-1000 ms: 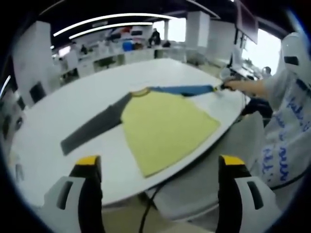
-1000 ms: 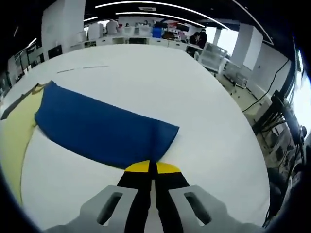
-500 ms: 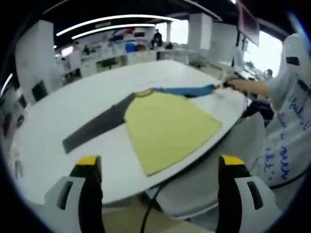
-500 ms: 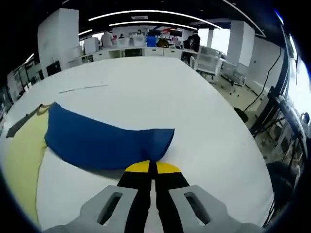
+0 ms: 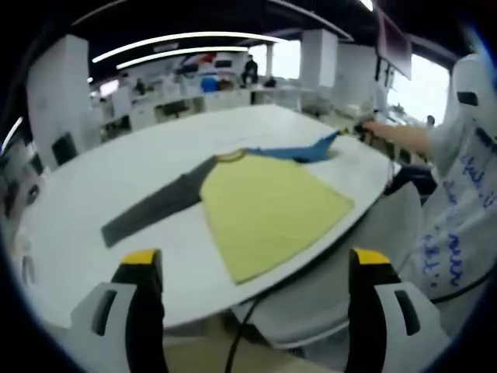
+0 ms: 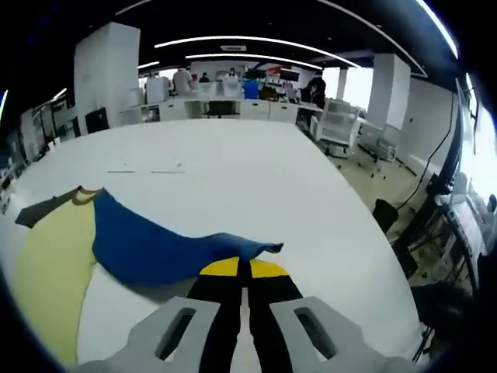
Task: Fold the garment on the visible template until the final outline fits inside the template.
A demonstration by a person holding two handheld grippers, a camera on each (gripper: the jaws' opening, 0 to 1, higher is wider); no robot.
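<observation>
Garment: long-sleeved shirt with yellow body point(image 5: 268, 206), one dark grey sleeve point(image 5: 151, 210) and one blue sleeve point(image 6: 167, 247); it lies on the large white desk point(image 5: 78, 194), body flat near the desk edge on my side.
Right gripper point(image 6: 237, 266): jaws pressed together on the cuff end of the blue sleeve. In the left gripper view I see this same gripper point(image 5: 359, 129) at the far right of the desk, with the sleeve rising off the surface toward it.
Left gripper point(image 5: 252, 268): jaws spread wide, nothing between them; it hangs off the near desk edge, well apart from the shirt.
Progress: I judge the fold barely begun. One sleeve is lifted for folding inward; the grey sleeve lies stretched out flat and the body is not yet folded.
Remaining: bring the blue sleeve over the body, do likewise with the grey sleeve, then fold the body down.
Template: I cannot make out a clear outline. Faint thin marks point(image 6: 147, 171) show on the desk beyond the shirt in the right gripper view; too small to tell what they are.
View difference: left gripper view gives the whole shirt and a person's patterned sleeve point(image 5: 458, 210) at right; right gripper view gives the pinch on the cuff up close.
</observation>
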